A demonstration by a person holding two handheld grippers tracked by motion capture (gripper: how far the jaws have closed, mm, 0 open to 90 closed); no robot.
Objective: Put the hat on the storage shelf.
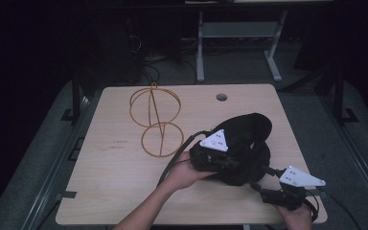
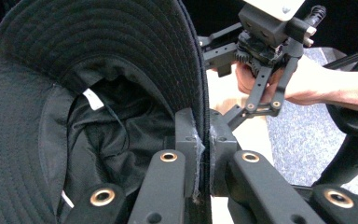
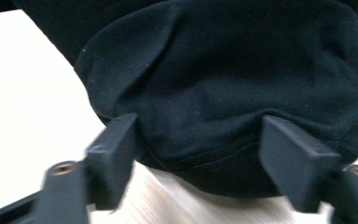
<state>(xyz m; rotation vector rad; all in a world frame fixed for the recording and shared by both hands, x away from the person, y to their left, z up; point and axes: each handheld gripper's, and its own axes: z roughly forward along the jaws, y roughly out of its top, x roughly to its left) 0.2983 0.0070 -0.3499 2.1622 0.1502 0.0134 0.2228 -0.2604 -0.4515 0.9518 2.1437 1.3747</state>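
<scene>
A black bucket hat [image 1: 244, 136] lies on its side at the right of the wooden table [image 1: 124, 191]. My left gripper [image 1: 230, 160] is shut on its brim; in the left gripper view both jaws squeeze the brim's edge [image 2: 204, 140], and the hat's inside with a white label [image 2: 93, 99] faces the camera. My right gripper [image 1: 262, 176] stands open at the hat's near right side. In the right gripper view its two fingers straddle the hat's crown [image 3: 223, 79], with the gripper [image 3: 205, 158] close against the cloth and not closed on it.
A yellow wire stand [image 1: 155, 120] made of rings on a rod stands at the table's back left, apart from the hat. A round cable hole [image 1: 221, 97] sits near the far edge. Table legs and cables lie on the floor beyond.
</scene>
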